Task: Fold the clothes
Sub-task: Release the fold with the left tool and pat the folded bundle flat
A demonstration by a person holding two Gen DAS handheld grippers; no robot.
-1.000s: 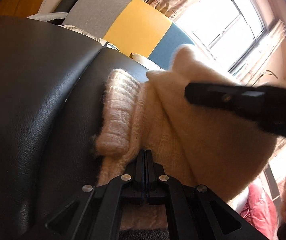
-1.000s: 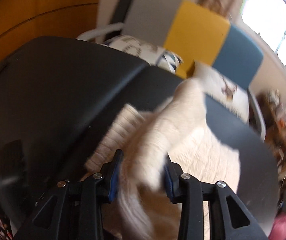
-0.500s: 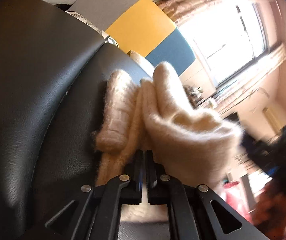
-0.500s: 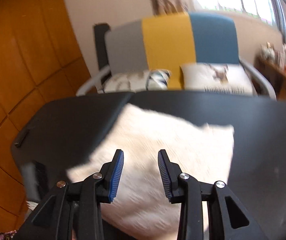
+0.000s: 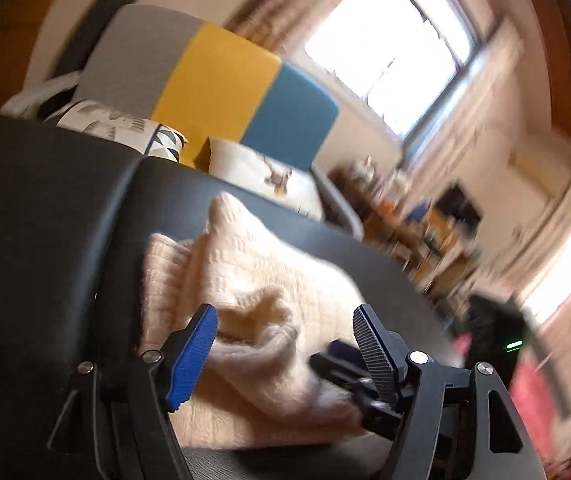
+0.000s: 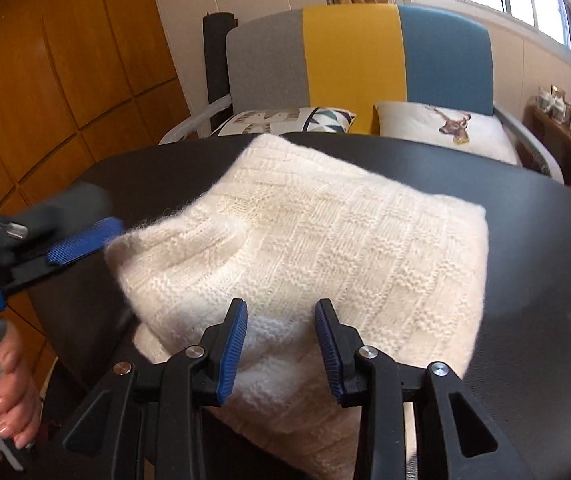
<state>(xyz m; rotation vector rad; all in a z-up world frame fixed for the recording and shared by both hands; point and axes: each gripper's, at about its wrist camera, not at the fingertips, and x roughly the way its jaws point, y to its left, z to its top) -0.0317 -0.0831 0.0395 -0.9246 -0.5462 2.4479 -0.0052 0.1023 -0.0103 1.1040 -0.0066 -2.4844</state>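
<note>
A cream knitted sweater [image 6: 325, 240] lies on a black padded table [image 6: 545, 280], gathered into a compact, roughly square bundle with layers stacked on each other. One thick rounded fold bulges at its near left corner and sits higher than the rest, so the bundle is not fully flat.

The right gripper [image 6: 281, 344] hovers at the bundle's near edge, its blue-padded fingers apart with only knit visible between them, gripping nothing. The left gripper [image 5: 285, 352] is also spread wide beside the raised fold, holding nothing; the right wrist view shows one of its fingers [image 6: 85, 240] just beside the sweater's left corner. A hand [image 6: 9, 380] grips that tool's handle at the lower left.

Beyond the table stands an armchair [image 6: 357, 52] with grey, yellow and blue panels and two printed cushions [image 6: 445, 128].

The sweater may be folded already, or may need one more fold; the pictures fit both. The likely risk is the puffy fold: the springy knit could relax and spill open, and a passing finger pad could catch the fuzzy yarn and drag a layer out of place.
</note>
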